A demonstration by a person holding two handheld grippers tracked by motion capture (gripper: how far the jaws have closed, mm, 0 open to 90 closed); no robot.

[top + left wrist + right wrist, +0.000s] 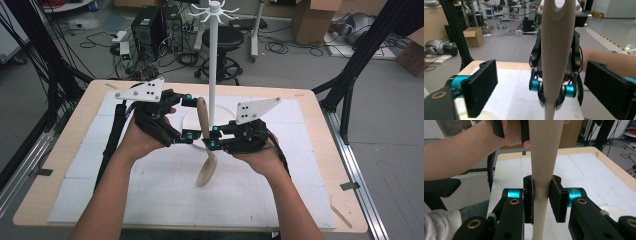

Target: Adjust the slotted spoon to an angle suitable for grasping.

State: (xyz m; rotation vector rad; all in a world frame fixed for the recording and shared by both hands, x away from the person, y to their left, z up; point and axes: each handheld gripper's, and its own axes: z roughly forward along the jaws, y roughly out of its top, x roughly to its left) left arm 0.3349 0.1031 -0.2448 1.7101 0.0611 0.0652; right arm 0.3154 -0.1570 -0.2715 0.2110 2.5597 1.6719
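The right gripper [212, 138] is clamped on the spoon [205, 145], pads pressed to both sides of the handle low on its length, as the right gripper view shows [544, 160]. The spoon hangs bowl-down just in front of the stand [213, 55], close to its pole, with the handle end tilted up toward the pole and the bowl over the mat [165, 190]. The left gripper [186, 117] has its jaws wide, one on each side of the handle's upper part without touching it; in the left gripper view the handle [554, 50] stands in the gap between the two black pads, and its hanging hole sits at the top. The work looks like a handover or a steadying of the spoon for hanging on the stand. To do it well, the right gripper should keep its clamp until the left has a firm hold near the top, below the hole so the hole stays free for a hook. The left jaws should close square on the handle's flat faces, not its edges, or the spoon may twist. Both hands should keep clear of the pole so the stand is not knocked. Count: one spoon, one stand with a ring of hooks at its top, one round base [192, 122], one mat, two grippers.
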